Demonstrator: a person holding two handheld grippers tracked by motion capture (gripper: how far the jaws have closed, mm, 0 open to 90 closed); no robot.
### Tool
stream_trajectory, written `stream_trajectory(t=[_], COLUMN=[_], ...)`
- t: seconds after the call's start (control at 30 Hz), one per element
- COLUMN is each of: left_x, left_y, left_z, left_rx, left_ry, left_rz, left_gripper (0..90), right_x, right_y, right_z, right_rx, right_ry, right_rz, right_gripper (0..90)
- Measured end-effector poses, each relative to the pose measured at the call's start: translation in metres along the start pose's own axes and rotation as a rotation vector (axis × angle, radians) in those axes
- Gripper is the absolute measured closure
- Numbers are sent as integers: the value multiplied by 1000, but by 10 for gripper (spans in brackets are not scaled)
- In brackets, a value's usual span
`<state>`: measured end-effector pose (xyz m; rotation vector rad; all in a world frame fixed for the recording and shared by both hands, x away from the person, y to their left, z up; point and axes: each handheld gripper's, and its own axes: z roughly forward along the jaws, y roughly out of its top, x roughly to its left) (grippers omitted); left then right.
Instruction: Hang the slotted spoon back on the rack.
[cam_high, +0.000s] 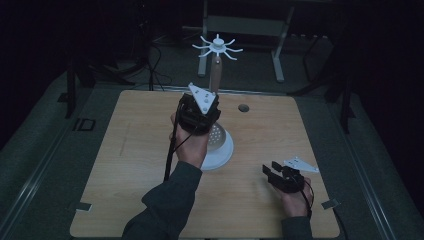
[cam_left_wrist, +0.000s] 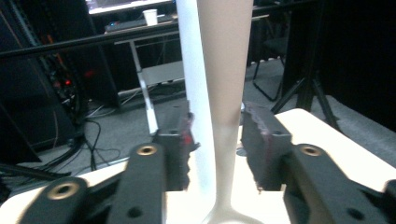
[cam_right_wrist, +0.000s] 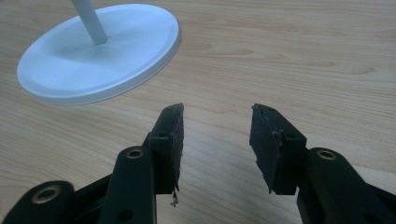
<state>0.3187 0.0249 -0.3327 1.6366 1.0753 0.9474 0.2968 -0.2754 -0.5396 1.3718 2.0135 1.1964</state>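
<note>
From the high view, the left gripper (cam_high: 201, 111) is raised at the middle of the wooden table (cam_high: 140, 150), in front of a white rack (cam_high: 218, 47) with hook arms on top; it hides the rack's lower pole and part of its round base (cam_high: 220, 155), where a perforated ladle bowl (cam_high: 216, 135) peeks out, while the right gripper (cam_high: 272, 175) rests near the table's front right, jaws parted and empty. In the left gripper view the white pole (cam_left_wrist: 194, 88) and a tan ladle handle (cam_left_wrist: 229, 70) stand between the separated jaws, the handle's top cut off; whether the pads touch either is unclear. In the right gripper view the jaws gape over bare wood, the base well ahead and the pole cropped.
</note>
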Motion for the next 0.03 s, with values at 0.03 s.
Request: stream_trajectory(t=[0.03], left_x=[-1], left_y=[-1], left_z=[-1], left_rx=[-4], left_ry=[-4], left_rz=[1], left_gripper=[572], right_x=[0], right_y=[0], right_z=[0], right_rx=[-1], right_ry=[-1], right_rz=[-2], right_gripper=[542])
